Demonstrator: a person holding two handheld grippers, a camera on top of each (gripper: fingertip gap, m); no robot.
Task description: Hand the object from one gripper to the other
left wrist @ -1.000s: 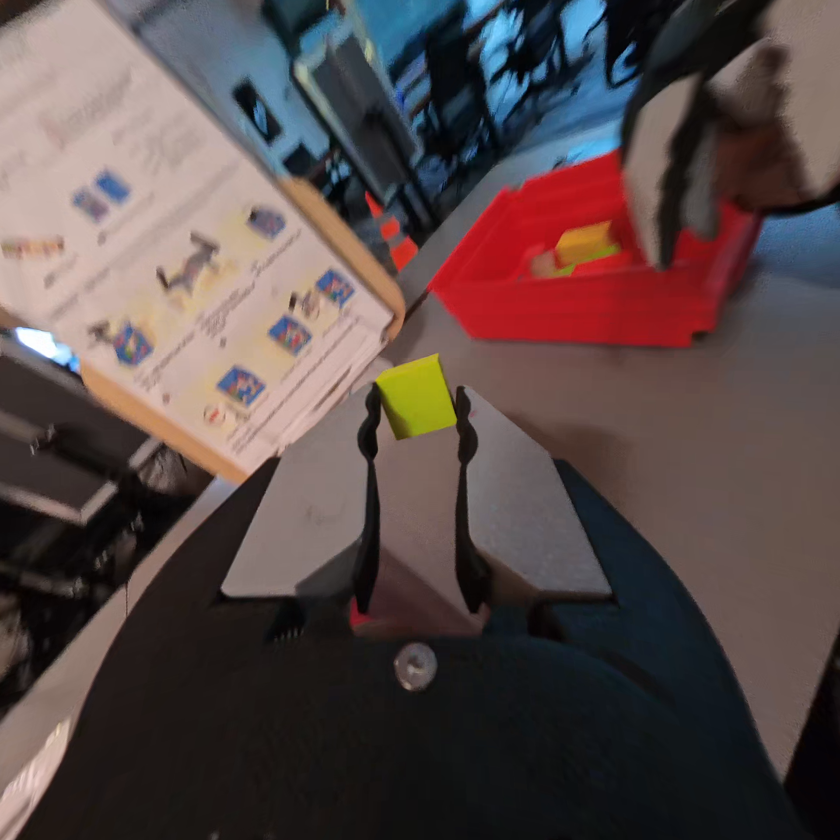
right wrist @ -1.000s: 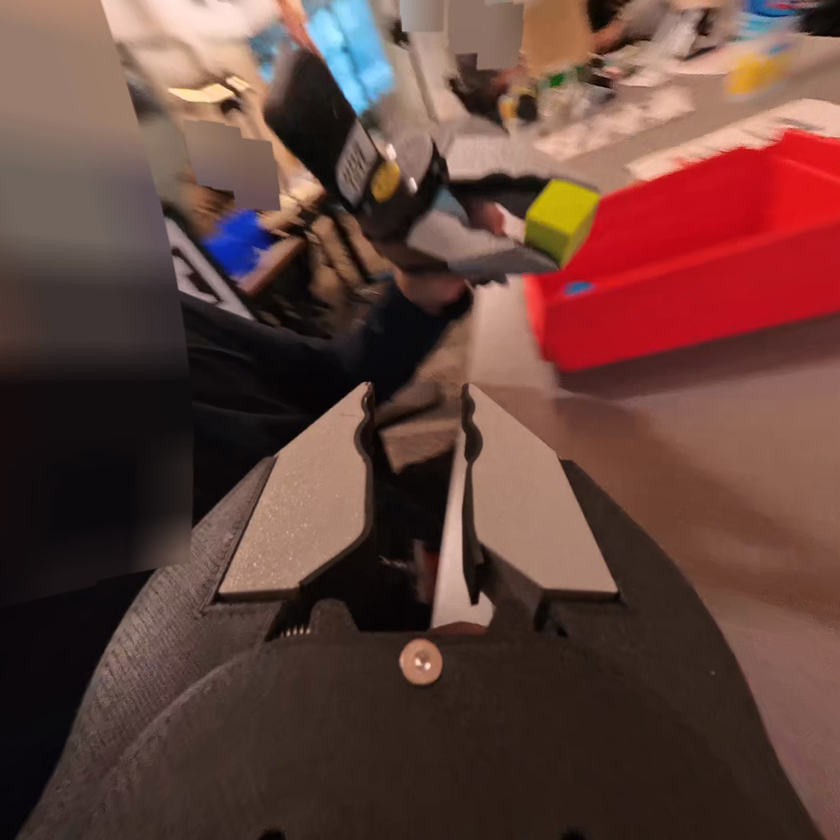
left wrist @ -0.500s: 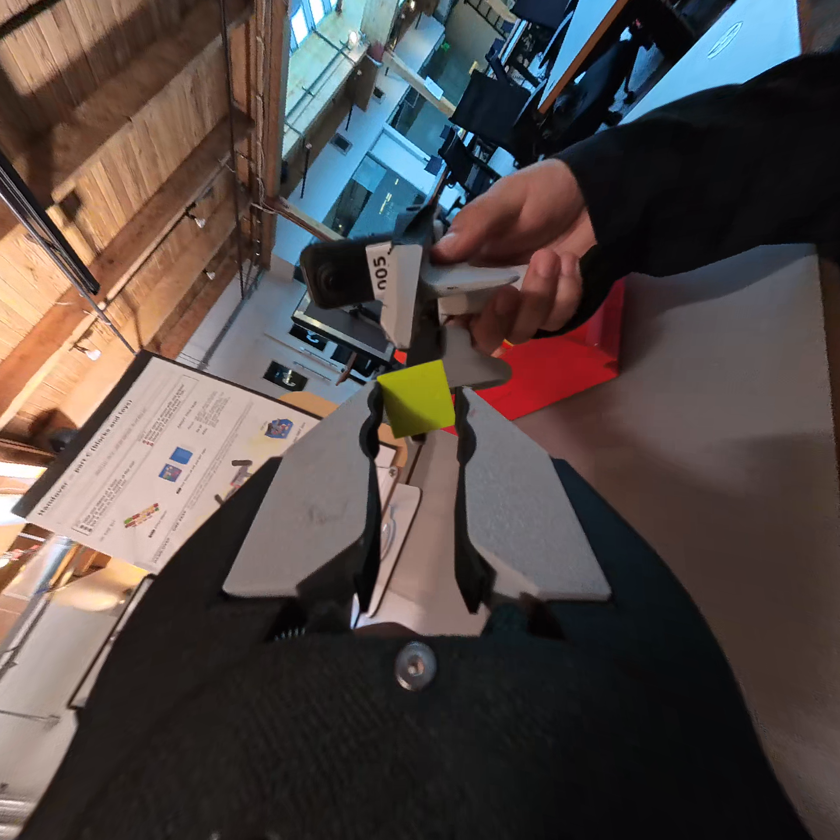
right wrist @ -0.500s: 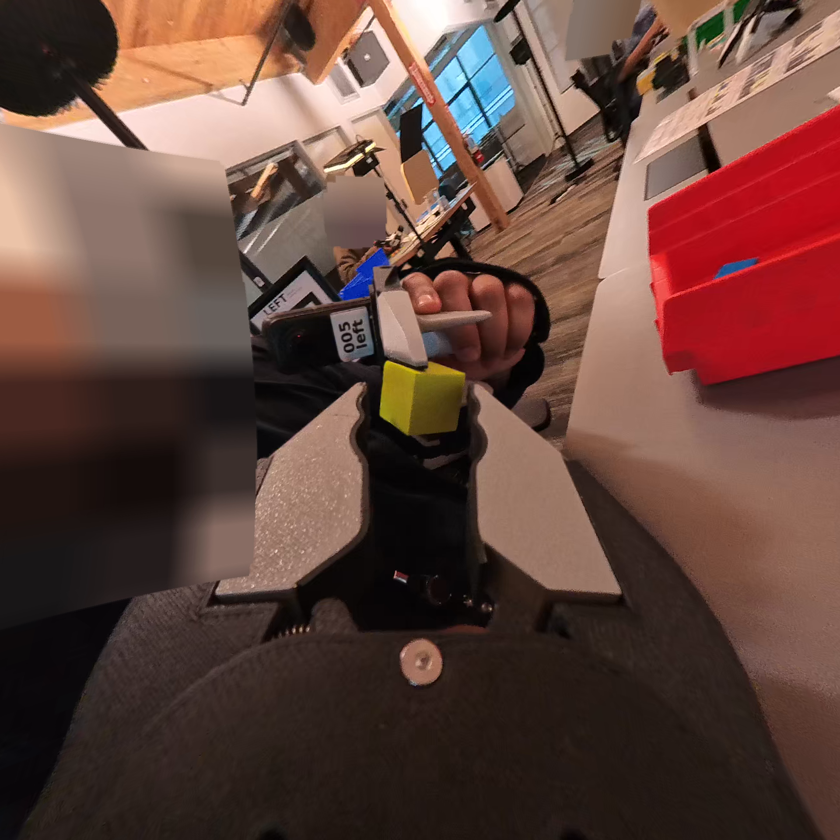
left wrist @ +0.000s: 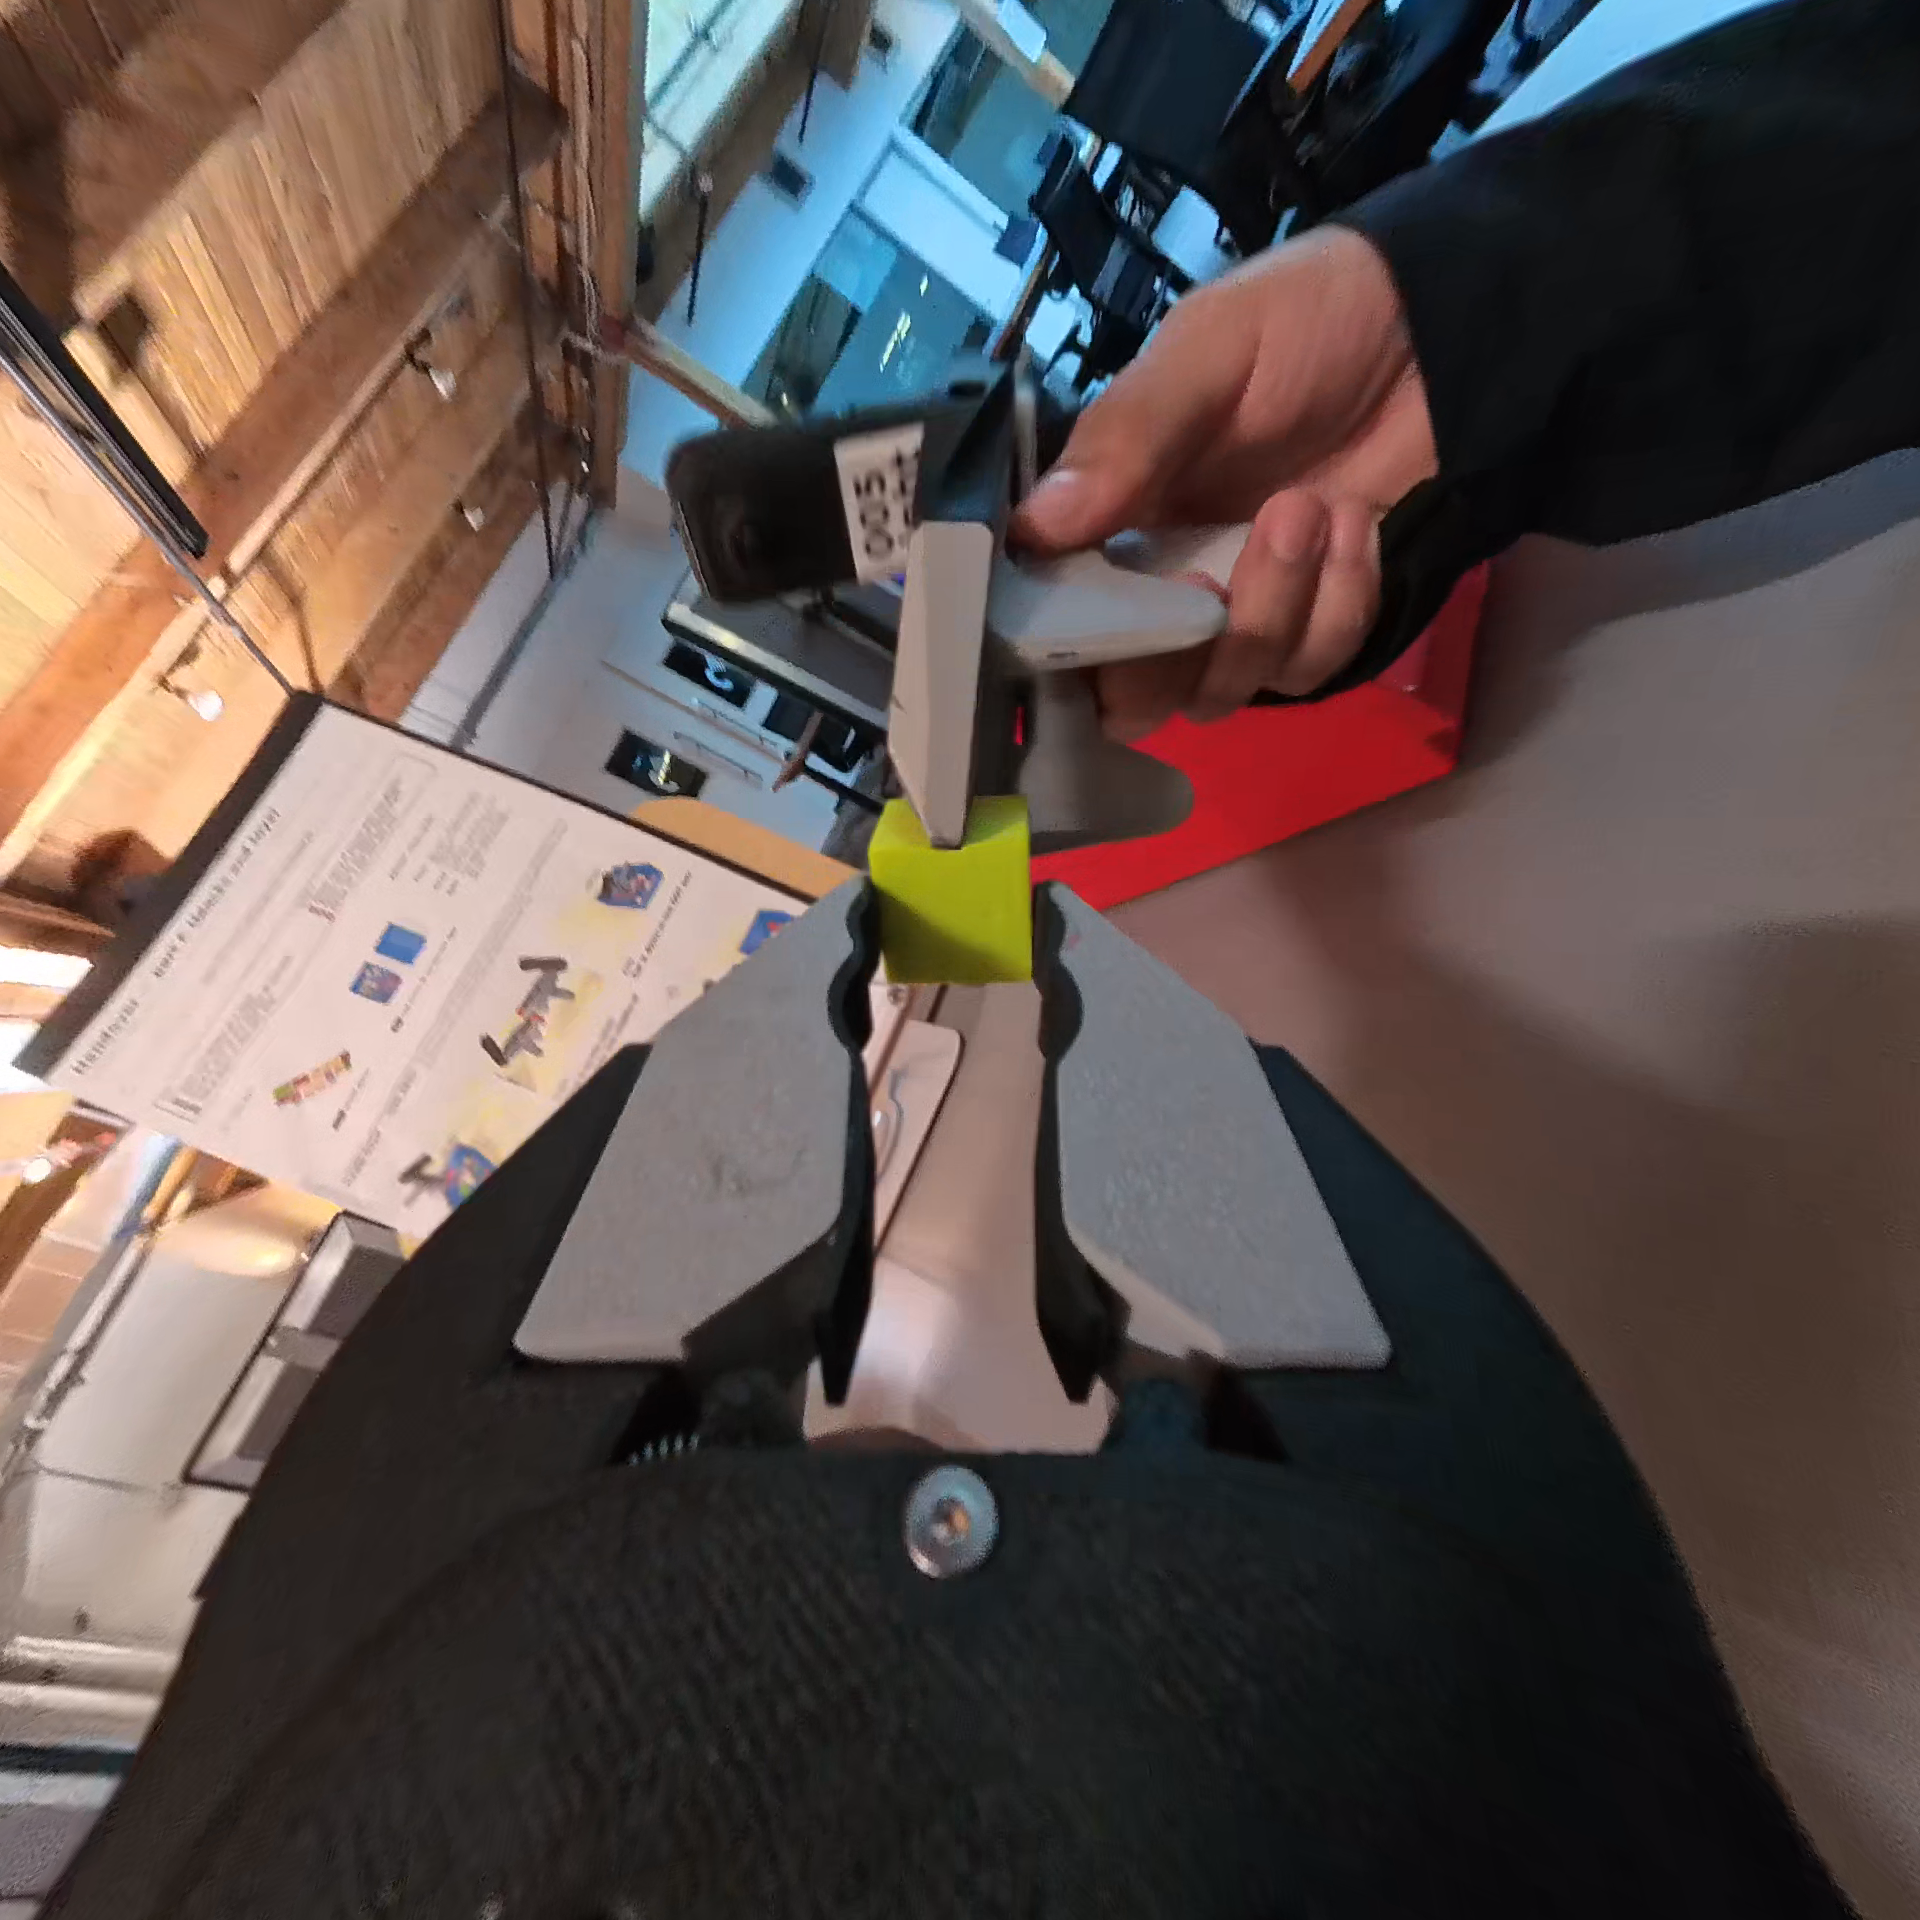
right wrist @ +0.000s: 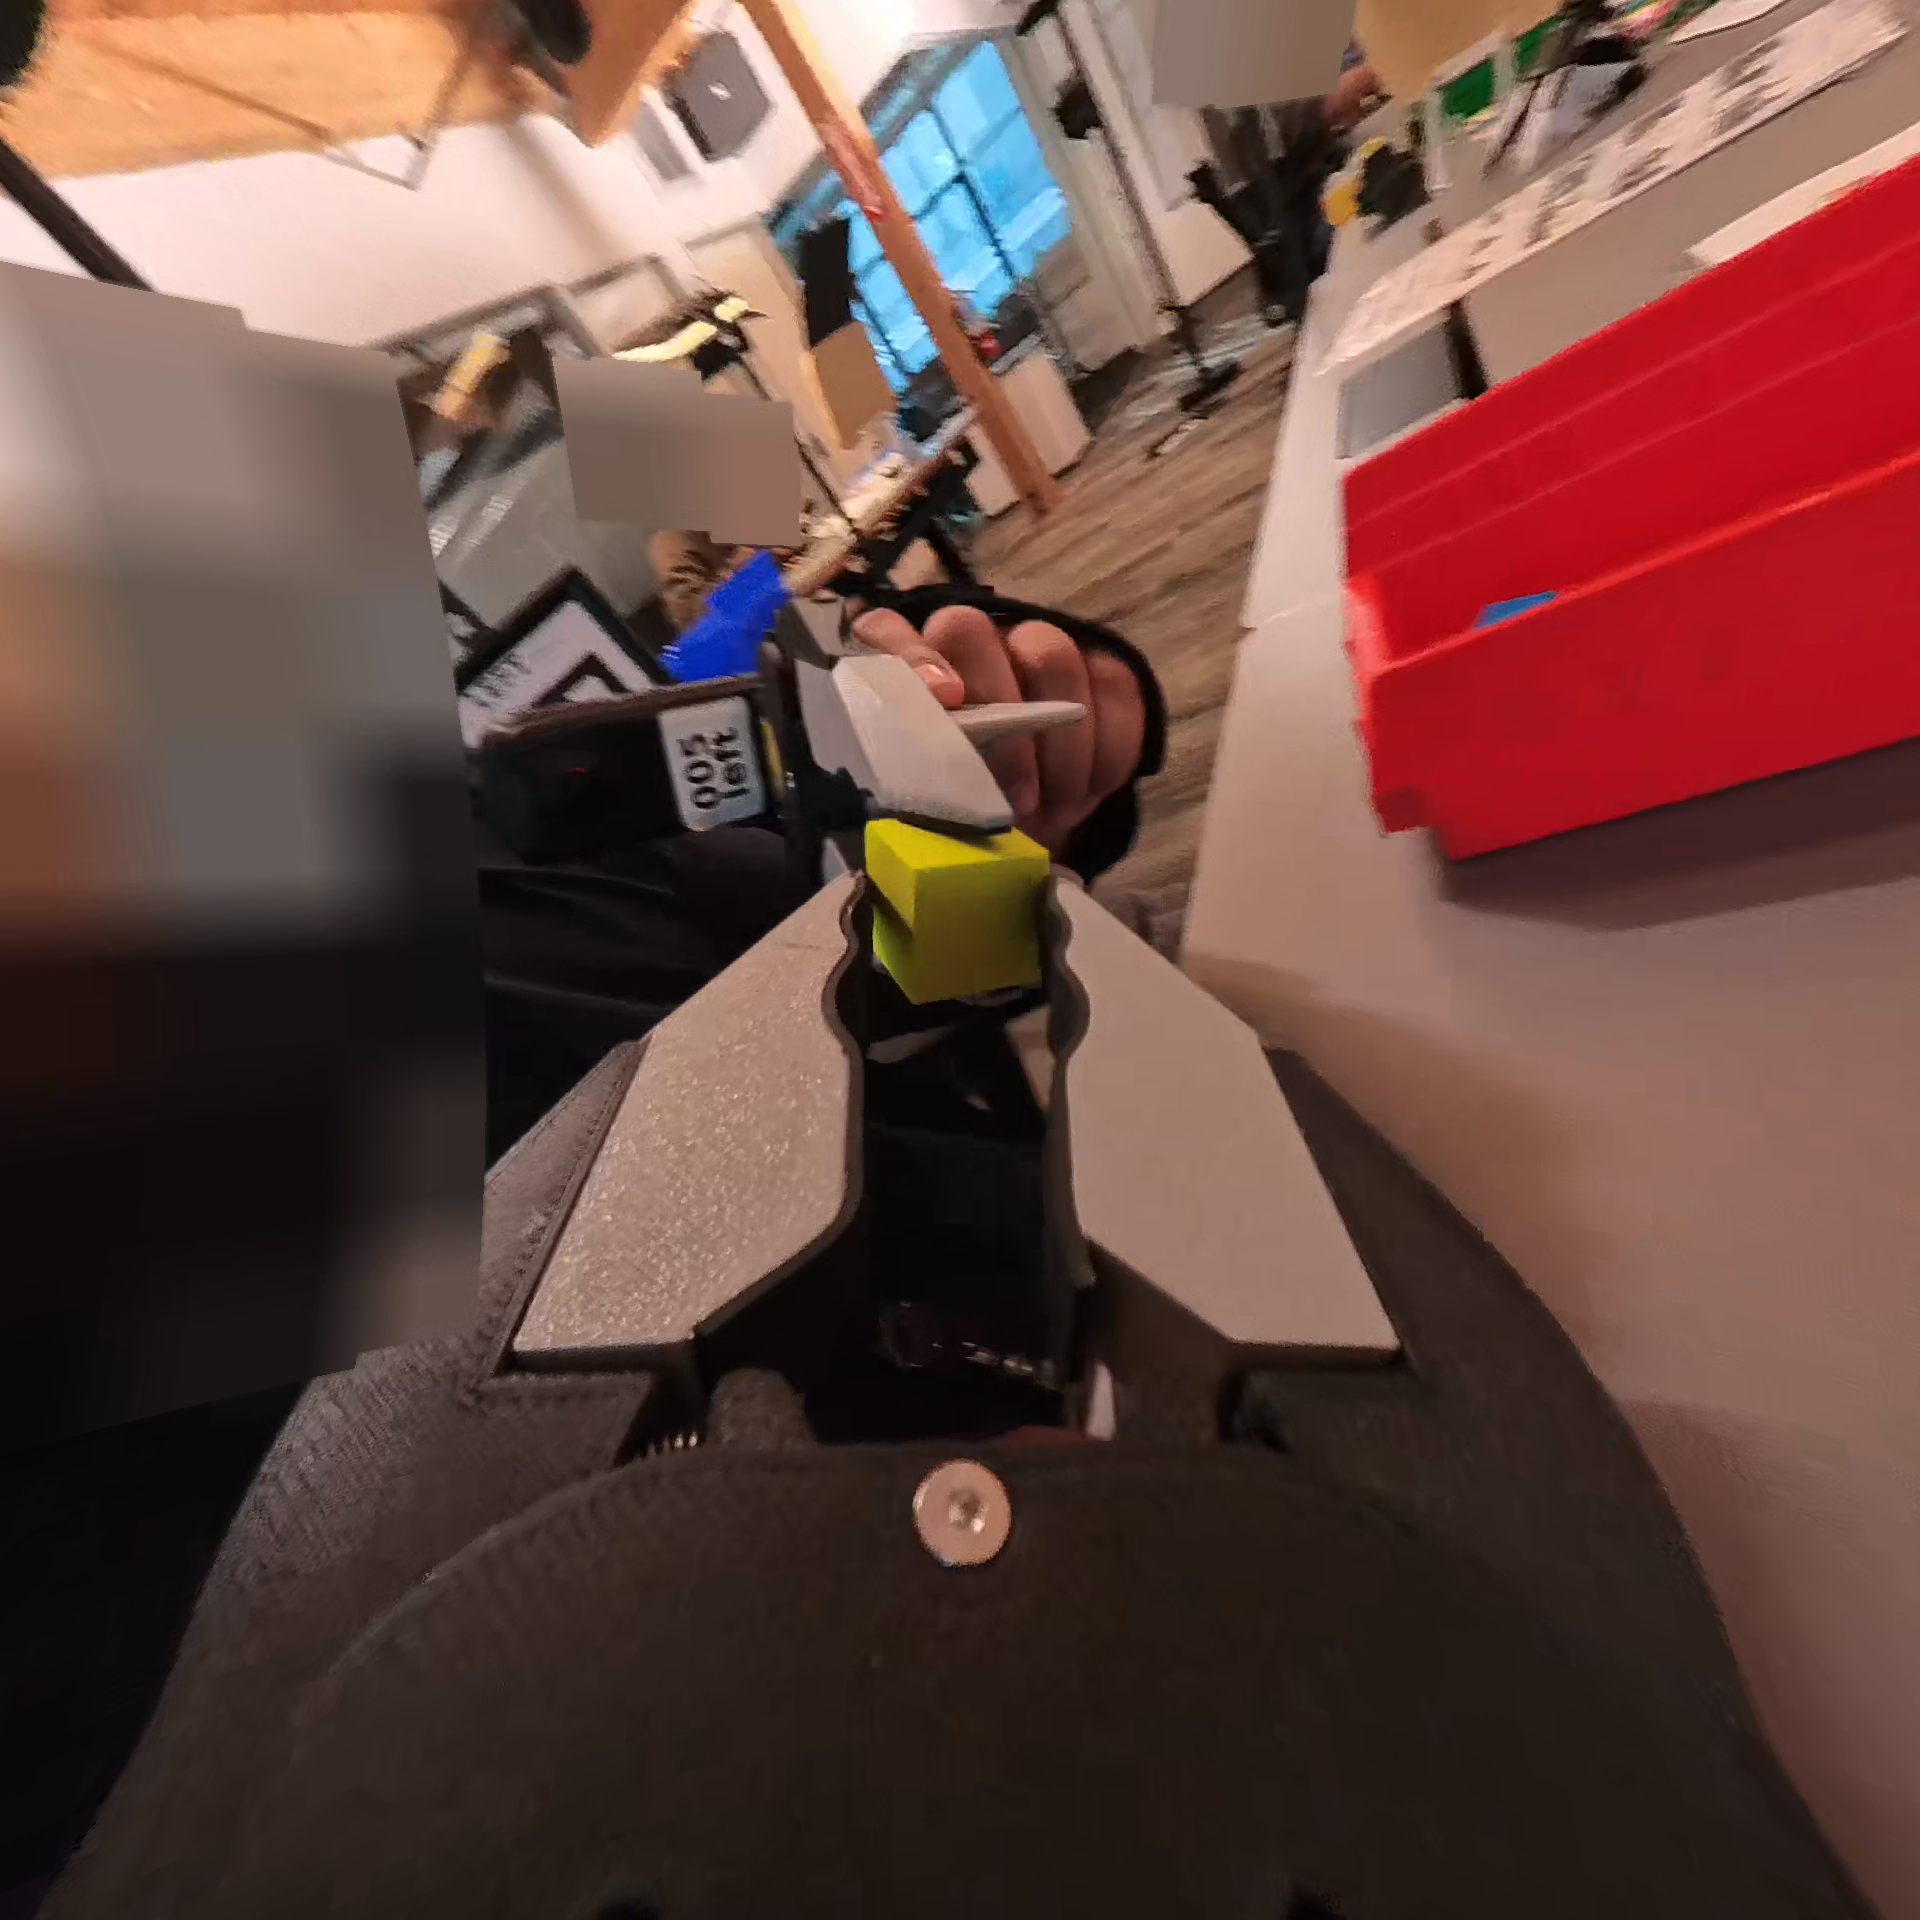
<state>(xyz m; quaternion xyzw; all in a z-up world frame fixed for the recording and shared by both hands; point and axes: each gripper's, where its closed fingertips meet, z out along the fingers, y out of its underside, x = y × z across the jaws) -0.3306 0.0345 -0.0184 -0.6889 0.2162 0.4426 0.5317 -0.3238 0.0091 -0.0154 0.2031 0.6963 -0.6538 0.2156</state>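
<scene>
Both grippers (left wrist: 954, 914) (right wrist: 956, 925) now clasp yellow-green block (left wrist: 956, 925).

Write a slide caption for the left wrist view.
Left gripper clamps a yellow-green cube as the right gripper meets it, red bin behind.

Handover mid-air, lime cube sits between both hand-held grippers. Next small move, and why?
Probably squeeze the right hand-held gripper shut on the lime cube before the left hand-held gripper lets go: the cube sits between both pairs of fingers, left clamped on it, and right-side contact isn't clear.
</scene>
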